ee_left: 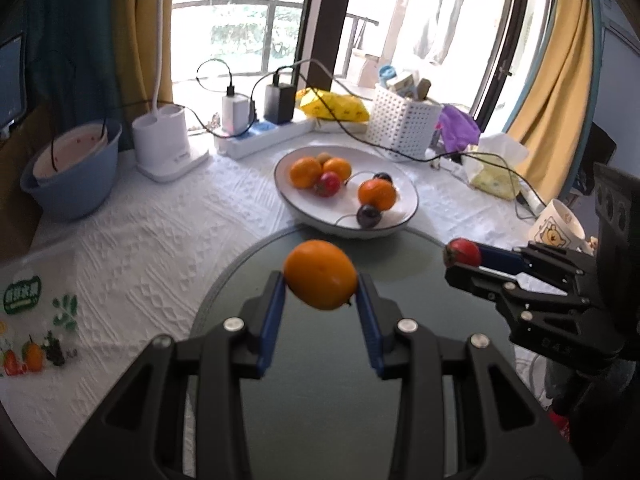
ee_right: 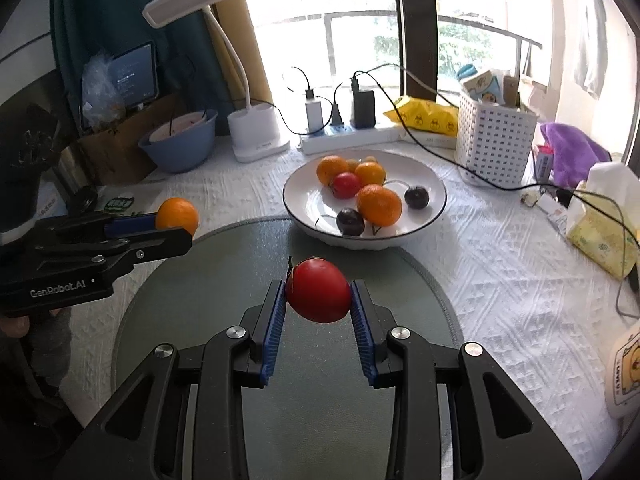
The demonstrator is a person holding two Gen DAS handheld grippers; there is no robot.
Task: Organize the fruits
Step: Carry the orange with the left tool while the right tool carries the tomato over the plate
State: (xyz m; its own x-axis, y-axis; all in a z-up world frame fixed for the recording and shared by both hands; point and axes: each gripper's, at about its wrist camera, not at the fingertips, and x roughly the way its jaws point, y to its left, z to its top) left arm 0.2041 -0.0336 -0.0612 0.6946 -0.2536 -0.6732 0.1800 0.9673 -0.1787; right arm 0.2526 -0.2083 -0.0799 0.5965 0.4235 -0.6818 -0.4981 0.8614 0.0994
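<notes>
— Looking along the left gripper (ee_left: 321, 294), what's the grip?
— Its fingers are clamped on an orange (ee_left: 320, 274), held above the dark round mat (ee_left: 320, 380). The white bowl (ee_left: 404, 184) just beyond holds more oranges, a red fruit and dark plums.
— And from the right gripper (ee_right: 319, 298)?
— Clamped on a red fruit (ee_right: 318, 290), also over the mat, with the bowl just ahead.
— How best to finish?
— I'd carry each over a bare patch of the bowl, lower close, then part the fingers gently so nothing rolls or knocks the rest.
</notes>
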